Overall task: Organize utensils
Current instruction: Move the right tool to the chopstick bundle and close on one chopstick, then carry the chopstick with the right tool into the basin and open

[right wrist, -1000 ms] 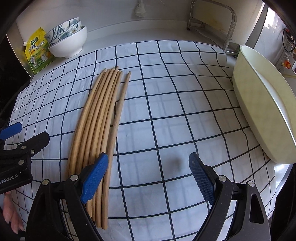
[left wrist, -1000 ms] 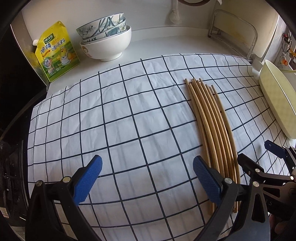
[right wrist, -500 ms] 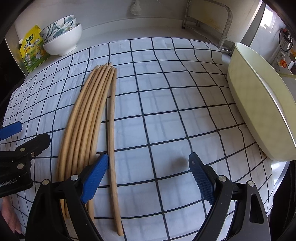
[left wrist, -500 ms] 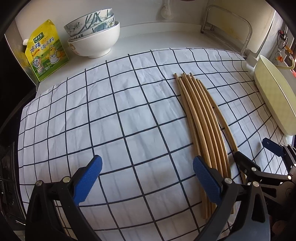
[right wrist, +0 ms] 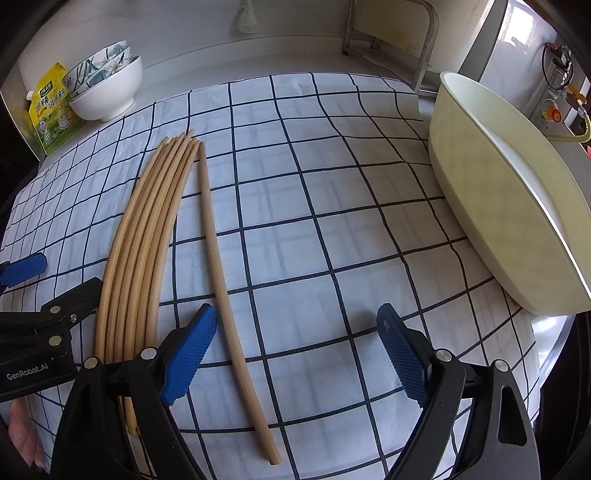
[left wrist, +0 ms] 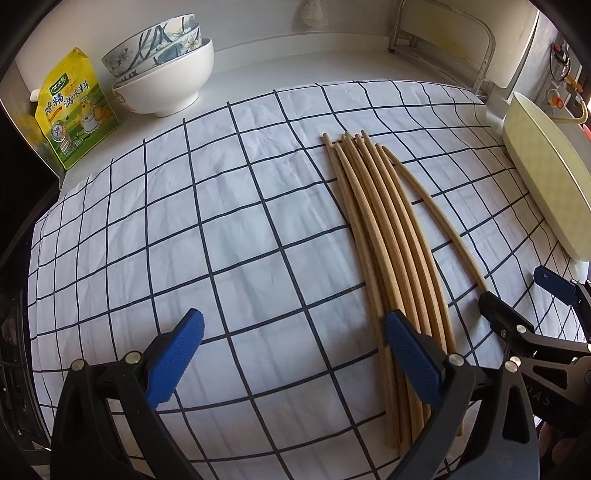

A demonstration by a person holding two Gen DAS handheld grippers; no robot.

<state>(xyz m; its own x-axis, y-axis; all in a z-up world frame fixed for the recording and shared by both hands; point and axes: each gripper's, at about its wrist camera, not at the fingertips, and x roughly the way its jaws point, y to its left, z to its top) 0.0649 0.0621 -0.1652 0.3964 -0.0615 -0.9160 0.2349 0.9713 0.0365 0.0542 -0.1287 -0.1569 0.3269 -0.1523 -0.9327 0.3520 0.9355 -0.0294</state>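
— While both tools hang over the checked cloth (right wrist: 332,206), where are the utensils?

— Wooden chopsticks, lying flat on it. A tight bundle of chopsticks (right wrist: 147,229) sits left of centre in the right wrist view, and a single chopstick (right wrist: 221,280) lies just beside it, splayed off at the near end, its far tip close to the bundle's tips.

— And the right gripper (right wrist: 295,354)?

— Jaws spread wide, nothing between the blue pads. That lone stick runs into the gap, close to the left pad; whether the pad touches it, I cannot tell.

— The left gripper (left wrist: 295,354)?

— Also released, pads wide apart and gripping nothing. From its own camera the bundle (left wrist: 384,251) passes under its right finger, and the stray stick (left wrist: 439,218) curves off toward the right gripper (left wrist: 517,295), which shows at the edge.

— Anything around them?

— A pale yellow-green tub (right wrist: 498,192) at the cloth's right edge, stacked bowls (left wrist: 162,74) at the far left beside a yellow seasoning packet (left wrist: 74,107), a metal rack (right wrist: 391,33) at the back wall. A bit of a hand (right wrist: 22,435) shows at lower left.
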